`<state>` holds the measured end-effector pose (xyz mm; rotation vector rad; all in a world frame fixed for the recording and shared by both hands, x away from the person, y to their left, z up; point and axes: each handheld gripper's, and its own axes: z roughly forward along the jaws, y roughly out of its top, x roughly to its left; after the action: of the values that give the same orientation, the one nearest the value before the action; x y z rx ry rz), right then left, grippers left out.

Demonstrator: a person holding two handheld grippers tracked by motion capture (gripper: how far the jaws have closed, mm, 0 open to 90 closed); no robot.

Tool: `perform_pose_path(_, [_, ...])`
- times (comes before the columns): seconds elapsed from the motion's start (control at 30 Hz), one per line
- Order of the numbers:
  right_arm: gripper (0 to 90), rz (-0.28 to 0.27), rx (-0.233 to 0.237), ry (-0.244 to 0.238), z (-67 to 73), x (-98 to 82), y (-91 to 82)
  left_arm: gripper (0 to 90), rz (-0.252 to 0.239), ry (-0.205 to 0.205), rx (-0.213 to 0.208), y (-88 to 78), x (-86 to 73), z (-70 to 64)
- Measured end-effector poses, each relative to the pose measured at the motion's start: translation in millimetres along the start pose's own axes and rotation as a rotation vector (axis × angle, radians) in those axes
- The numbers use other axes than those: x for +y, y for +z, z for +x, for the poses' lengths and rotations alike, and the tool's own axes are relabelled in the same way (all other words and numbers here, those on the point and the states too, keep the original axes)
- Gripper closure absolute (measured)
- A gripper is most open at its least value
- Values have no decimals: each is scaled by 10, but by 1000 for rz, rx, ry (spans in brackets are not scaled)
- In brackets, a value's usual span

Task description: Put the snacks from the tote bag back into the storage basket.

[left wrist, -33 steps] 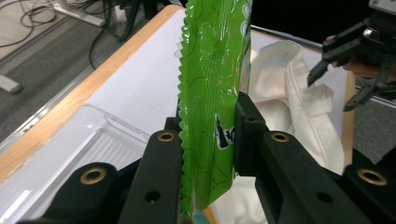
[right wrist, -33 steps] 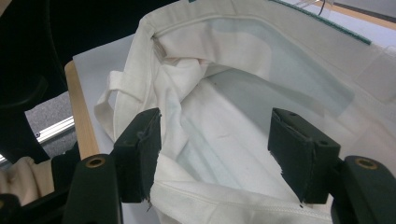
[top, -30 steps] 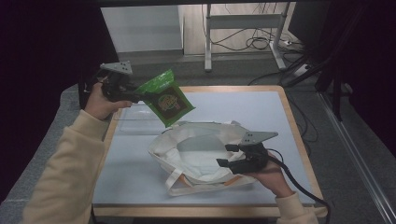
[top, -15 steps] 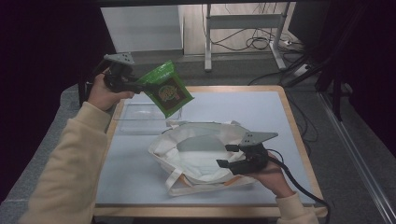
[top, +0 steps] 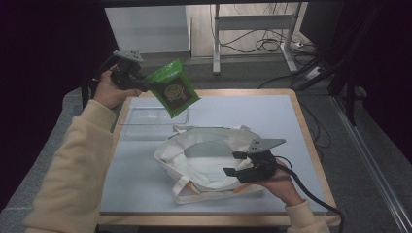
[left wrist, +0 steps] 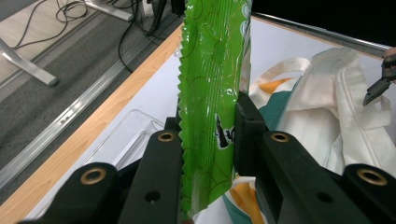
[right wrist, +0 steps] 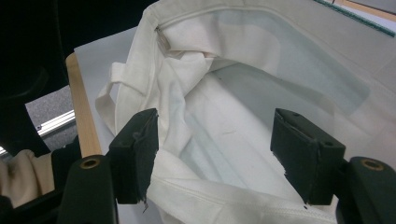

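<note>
Green snack pouch [top: 174, 92] one, cloth bag [top: 209, 162] one, perhaps one clear tray [top: 145, 121]

Tote bag [top: 209, 160] mouth open, unobstructed above.

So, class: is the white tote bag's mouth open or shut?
Open. The tote bag lies on the table with its mouth spread wide, its pale inside showing.

Your green snack pouch [top: 174, 92] hangs in the air above the far left part of the surface [top: 272, 114], tilted, its crinkled sealed edge pinched in your left claw [top: 145, 86]. It is glossy, with a dark printed panel. Your cream cloth tote bag [top: 204, 162] lies flat mid-surface, mouth open, with your right claw [top: 236, 164] at its near rim.
</note>
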<state>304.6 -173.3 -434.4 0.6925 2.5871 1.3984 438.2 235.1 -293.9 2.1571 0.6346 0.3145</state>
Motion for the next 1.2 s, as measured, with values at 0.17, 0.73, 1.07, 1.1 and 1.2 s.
perform_pose_path(0.17, [320, -5, 5, 4, 4, 0, -1, 765, 8, -5, 2, 70, -48, 46])
perform_pose_path(0.73, [313, -7, 11, 5, 20, -7, 11, 765, 37, -61, 48, 162, -200, 362])
perform_pose_path(1.07, [311, -11, 7, 2, 23, -12, 22, 764, 88, -71, 48, 265, -280, 521])
perform_pose_path(1.1, [311, -11, 8, 2, 23, -13, 24, 765, 94, -71, 52, 272, -299, 548])
perform_pose_path(1.2, [311, -6, 13, 0, 22, -19, 43, 764, 119, -80, 66, 304, -368, 629])
